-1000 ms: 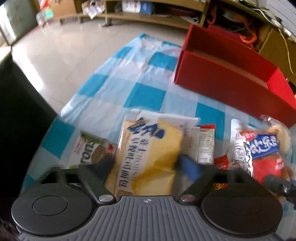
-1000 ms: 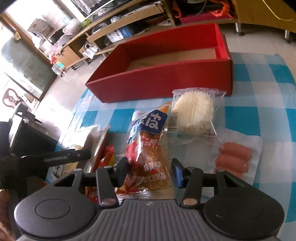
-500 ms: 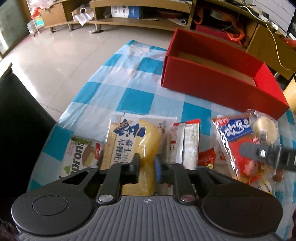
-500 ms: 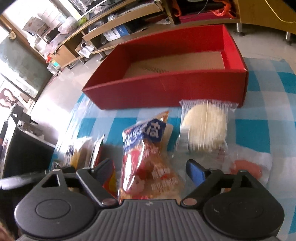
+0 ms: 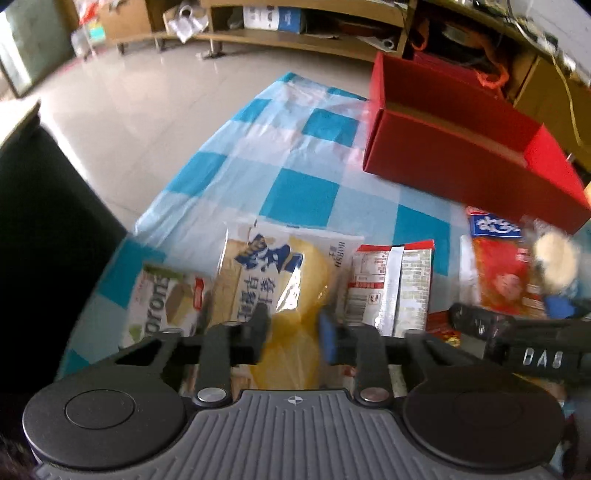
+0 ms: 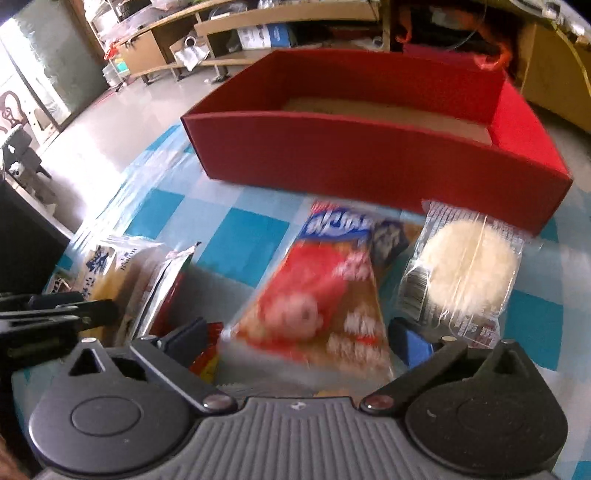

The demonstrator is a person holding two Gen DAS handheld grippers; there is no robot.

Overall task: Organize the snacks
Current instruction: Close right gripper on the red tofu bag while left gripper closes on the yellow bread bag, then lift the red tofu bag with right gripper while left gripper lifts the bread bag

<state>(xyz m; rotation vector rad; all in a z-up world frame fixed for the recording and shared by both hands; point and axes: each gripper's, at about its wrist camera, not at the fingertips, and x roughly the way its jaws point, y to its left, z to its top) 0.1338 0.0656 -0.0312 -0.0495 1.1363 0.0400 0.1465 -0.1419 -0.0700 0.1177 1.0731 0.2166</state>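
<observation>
My left gripper (image 5: 293, 326) is shut on a yellow bread bag (image 5: 273, 280) with blue print and holds it near the table's front edge. A green-and-white wafer pack (image 5: 162, 306) lies to its left and a red-and-silver pouch (image 5: 391, 284) to its right. My right gripper (image 6: 301, 338) is open, its fingers on either side of a red-and-blue snack bag (image 6: 321, 284). A round white cake in clear wrap (image 6: 469, 269) lies to the right of that bag. The open red box (image 6: 369, 155) stands behind the snacks; its floor looks bare.
The table has a blue-and-white checked cloth (image 5: 295, 155). Its left edge drops to a tiled floor (image 5: 129, 96). A dark object (image 5: 44, 229) stands at the left. Wooden shelves (image 6: 280, 22) run along the back. The right gripper's arm (image 5: 524, 354) crosses the left wrist view.
My left gripper has lifted the yellow bread bag a little. My right gripper has opened wider and moved closer to the red-and-blue bag and the red box.
</observation>
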